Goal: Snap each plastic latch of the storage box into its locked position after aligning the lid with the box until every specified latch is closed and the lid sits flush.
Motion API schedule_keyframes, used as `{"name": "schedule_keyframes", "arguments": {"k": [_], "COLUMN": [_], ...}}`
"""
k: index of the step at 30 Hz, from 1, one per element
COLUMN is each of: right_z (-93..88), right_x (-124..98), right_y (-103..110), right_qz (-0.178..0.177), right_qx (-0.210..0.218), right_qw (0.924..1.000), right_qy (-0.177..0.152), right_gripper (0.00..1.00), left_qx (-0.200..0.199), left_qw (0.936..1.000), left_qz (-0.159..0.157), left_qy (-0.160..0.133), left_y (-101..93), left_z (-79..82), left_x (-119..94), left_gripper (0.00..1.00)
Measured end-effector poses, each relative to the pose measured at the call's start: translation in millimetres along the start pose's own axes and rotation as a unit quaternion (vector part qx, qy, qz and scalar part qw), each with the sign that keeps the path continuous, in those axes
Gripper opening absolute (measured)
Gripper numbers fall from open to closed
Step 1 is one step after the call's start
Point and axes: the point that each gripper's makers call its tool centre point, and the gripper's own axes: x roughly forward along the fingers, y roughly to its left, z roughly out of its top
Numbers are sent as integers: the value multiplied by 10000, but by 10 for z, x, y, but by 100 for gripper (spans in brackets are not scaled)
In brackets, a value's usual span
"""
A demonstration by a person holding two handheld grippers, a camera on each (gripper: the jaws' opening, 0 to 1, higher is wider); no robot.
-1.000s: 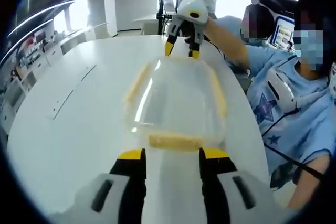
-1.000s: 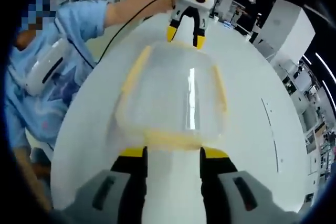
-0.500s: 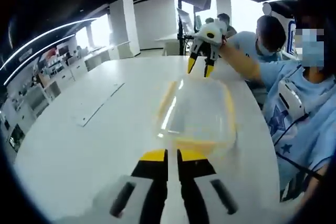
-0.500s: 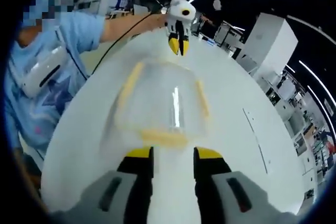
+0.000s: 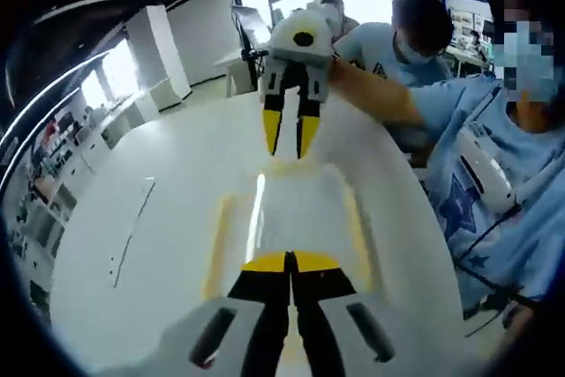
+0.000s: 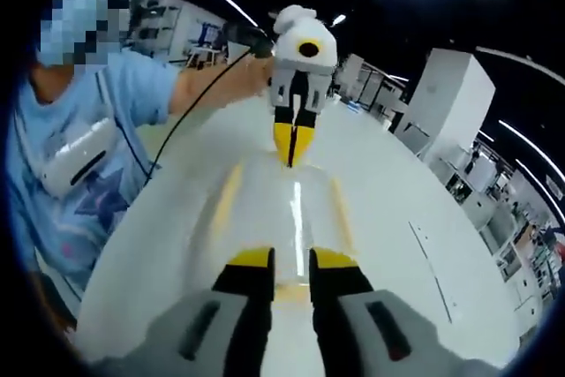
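Note:
A clear storage box [image 5: 296, 209] with yellow latches lies lengthwise on the white table [image 5: 177, 183], its lid on. My left gripper [image 5: 290, 260] is shut, jaws pressed together over the near end latch. At the far end my right gripper [image 5: 290, 152] points down at the other end latch [image 5: 287, 165]. In the right gripper view, my right gripper [image 6: 291, 258] shows a narrow gap between its jaws above the box [image 6: 282, 209], with a yellow end latch [image 6: 291, 292] under them. At the box's far end the left gripper [image 6: 290, 158] is shut. Long side latches [image 5: 216, 249] run along both sides.
A person [image 5: 494, 156] in a light blue shirt stands close at the table's edge, arms reaching over it. Another person [image 5: 415, 24] sits behind. White cabinets [image 6: 446, 86] and desks stand beyond the table.
Both grippers have closed in over the box's two ends. The left jaws went from wide apart to shut. The right jaws narrowed to a slim gap.

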Motion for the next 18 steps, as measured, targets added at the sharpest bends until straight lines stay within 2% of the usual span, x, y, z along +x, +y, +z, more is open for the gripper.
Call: {"name": "schedule_keyframes", "arguments": {"k": [5, 11, 13, 15, 18], "right_z": [44, -54, -57, -65, -91], "right_x": [149, 273, 276, 274, 269], "right_y": [52, 106, 120, 120, 76], "right_qz": [135, 256, 290, 301, 153], "right_qx": [12, 160, 194, 220, 310], "right_qw": [9998, 9988, 9987, 9986, 9986], "right_qy": [129, 396, 380, 386, 392], "right_gripper": [10, 6, 2, 0, 0], "left_qx": [-126, -132, -83, 6, -64], "left_qw": [9974, 9941, 9926, 9891, 9828], "left_qz": [-96, -238, -200, -178, -222], "left_qy": [705, 1054, 1199, 1461, 1830], "left_y": [71, 20, 33, 28, 32], "left_z": [-62, -72, -82, -100, -110], "left_x": [160, 211, 207, 207, 224], "left_gripper": [0, 0, 0, 0, 0]}}
